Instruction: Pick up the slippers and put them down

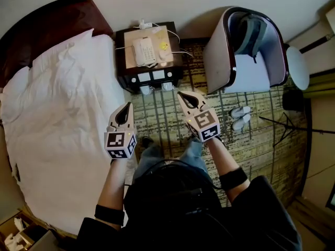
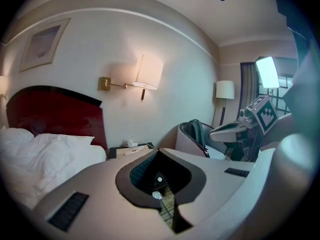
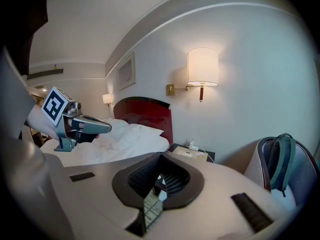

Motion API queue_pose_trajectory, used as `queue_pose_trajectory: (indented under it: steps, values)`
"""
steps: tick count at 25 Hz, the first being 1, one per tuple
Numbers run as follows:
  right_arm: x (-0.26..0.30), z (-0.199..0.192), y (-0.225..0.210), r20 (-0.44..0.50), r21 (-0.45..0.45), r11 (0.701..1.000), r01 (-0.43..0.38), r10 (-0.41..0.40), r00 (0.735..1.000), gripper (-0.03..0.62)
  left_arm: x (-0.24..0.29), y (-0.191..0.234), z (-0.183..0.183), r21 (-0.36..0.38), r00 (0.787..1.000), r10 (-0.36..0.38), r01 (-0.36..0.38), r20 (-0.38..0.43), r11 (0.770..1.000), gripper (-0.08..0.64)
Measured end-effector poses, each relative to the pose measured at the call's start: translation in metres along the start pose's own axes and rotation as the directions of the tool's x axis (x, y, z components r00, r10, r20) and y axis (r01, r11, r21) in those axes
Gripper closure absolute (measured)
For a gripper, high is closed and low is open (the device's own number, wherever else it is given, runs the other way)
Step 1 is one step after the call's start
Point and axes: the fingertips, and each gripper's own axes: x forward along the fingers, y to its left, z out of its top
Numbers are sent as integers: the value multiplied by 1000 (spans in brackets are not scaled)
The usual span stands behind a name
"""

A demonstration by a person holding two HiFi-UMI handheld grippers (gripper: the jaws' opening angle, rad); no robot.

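Left tongs [image 1: 126, 110] and right tongs [image 1: 186, 99] closed, empty; judged pre-approach. Slippers [image 1: 241, 117] paired on floor, well right of right tongs.

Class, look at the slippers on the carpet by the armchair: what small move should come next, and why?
Probably swing the right gripper toward the white slippers and open it: it is shut and empty, and they lie apart from it, beside the armchair.

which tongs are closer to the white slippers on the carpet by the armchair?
Right. The right tongs hang just left of the slippers in the head view; the left tongs are farther left, by the bed.
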Motion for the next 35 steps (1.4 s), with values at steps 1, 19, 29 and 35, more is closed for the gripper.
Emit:
queue_pose_trajectory:
  steps: [1,19,29,35]
  values:
    - [2,-3,-2,-6,3,1000,-3,3,1000,588,1,-2,-2,-1,1000,5,-5,-4,1000,572]
    - [123,-232,-57,-67,278,960,41,-24,997,367,126,-19,-173,130,991,-30,47,-133,990,572]
    - [221,-426,-122,-97,473,870,140,-106,990,253,249,-25,-326,215,984,-50,86,-170,973,572]
    - [282,-511,-148,-80,626,769,130,-102,992,215,328,-35,-397,289,976,-109,161,-187,944,572]
